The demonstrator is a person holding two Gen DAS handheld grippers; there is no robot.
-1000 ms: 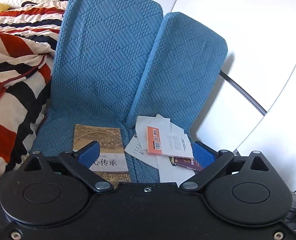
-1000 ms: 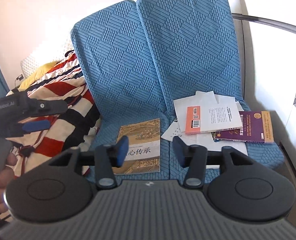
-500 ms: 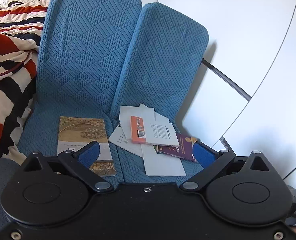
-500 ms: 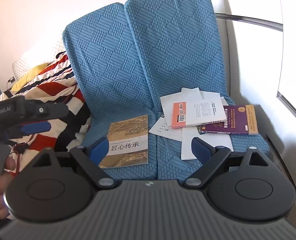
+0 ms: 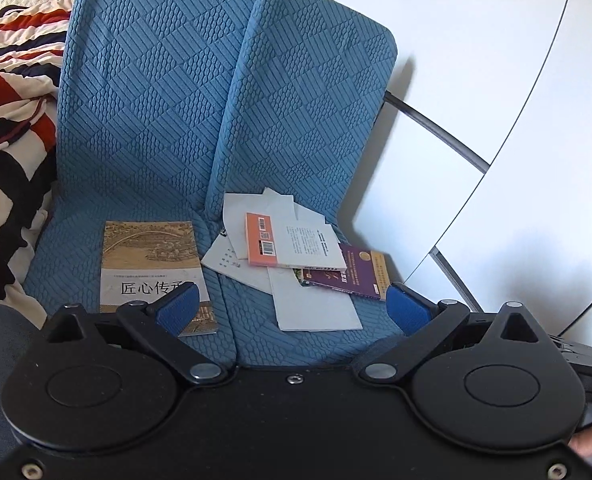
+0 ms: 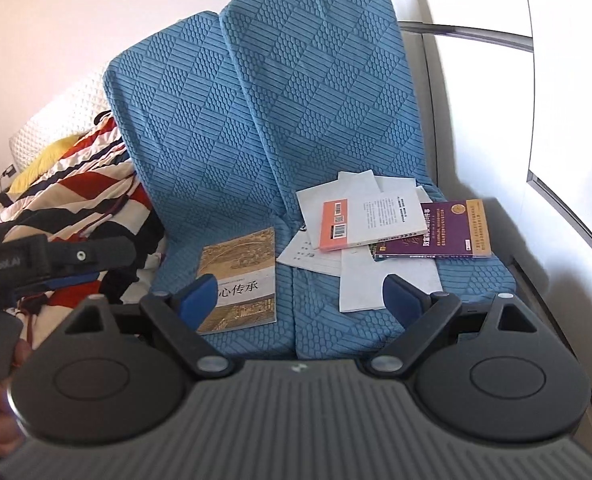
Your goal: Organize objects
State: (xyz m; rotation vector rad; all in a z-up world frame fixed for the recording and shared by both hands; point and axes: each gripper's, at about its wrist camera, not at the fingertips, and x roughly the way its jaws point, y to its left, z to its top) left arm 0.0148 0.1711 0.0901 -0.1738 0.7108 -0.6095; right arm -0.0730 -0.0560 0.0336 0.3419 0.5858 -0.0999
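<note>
Blue quilted twin seat cushions (image 6: 231, 184) carry all the clutter: tan paperback with painted bridge cover (image 6: 239, 276) flat on the left seat; orange-and-white book (image 6: 370, 218), purple gold-edged book (image 6: 452, 228) and loose white sheets (image 6: 360, 280) heaped overlapping on the right, likely dumped, unsorted. Left gripper (image 5: 291, 308) and right gripper (image 6: 302, 298) hover short of the seats, jaws wide, empty. Striped blanket (image 6: 75, 184) at left. Sheets partly buried; pad covers tan title.
</note>
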